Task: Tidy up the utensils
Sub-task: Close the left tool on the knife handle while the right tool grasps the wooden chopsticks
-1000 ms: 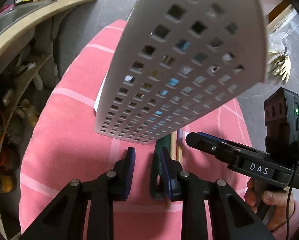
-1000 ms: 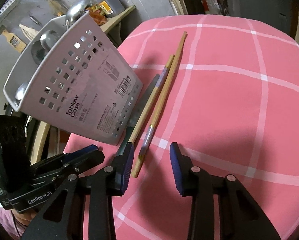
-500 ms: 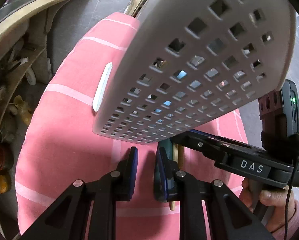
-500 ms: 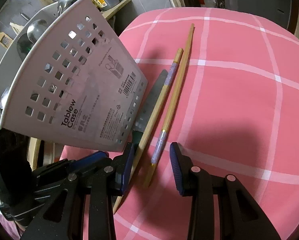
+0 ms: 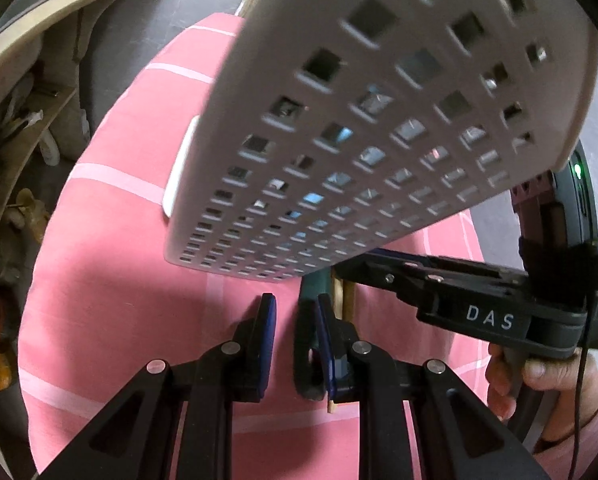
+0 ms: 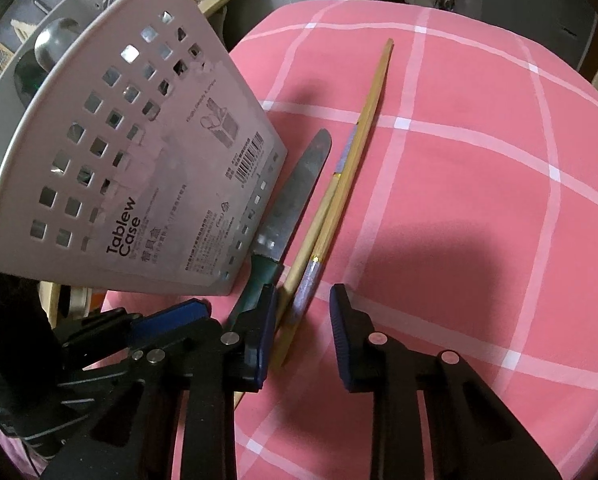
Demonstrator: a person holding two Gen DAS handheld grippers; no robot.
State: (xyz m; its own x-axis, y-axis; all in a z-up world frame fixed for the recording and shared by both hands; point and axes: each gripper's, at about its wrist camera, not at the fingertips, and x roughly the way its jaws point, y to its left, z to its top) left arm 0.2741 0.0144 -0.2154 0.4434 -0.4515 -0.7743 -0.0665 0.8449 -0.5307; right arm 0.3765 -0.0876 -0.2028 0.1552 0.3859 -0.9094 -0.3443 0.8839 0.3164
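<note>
A round table under a pink checked cloth point(image 6: 479, 200) fills both wrist views. On it, side by side, lie a knife point(image 6: 299, 192) with a green handle and two wooden chopsticks point(image 6: 359, 152), all pointing away from the cameras. Just beside the knife stands a tall grey perforated caddy point(image 6: 139, 160), labelled "Tablew Case" – the place these utensils presumably belong. Metal spoon bowls show at its top rim, so some pieces are already inside. It appears tilted in both views, though the fisheye lens may exaggerate this.

The right gripper point(image 6: 303, 312) hovers low over the near ends of the chopsticks. Its fingers are apart and have just been narrowing; the chopstick ends sit between them, nearer the left-hand finger, and the pads are not yet pressing on them. This looks like the start of a pick-up, aimed at the ends so the sticks can be lifted together and dropped tip-down into the caddy.

The left gripper point(image 5: 293, 312) points down at the cloth at the caddy's foot, fingers a little apart with nothing between them. The knife handle point(image 5: 305, 320) lies just outside its right-hand finger. It may be waiting to steady the caddy or to take the knife next – that is a guess.

A small white strip point(image 5: 179, 172) lies on the cloth beyond the caddy.
</note>
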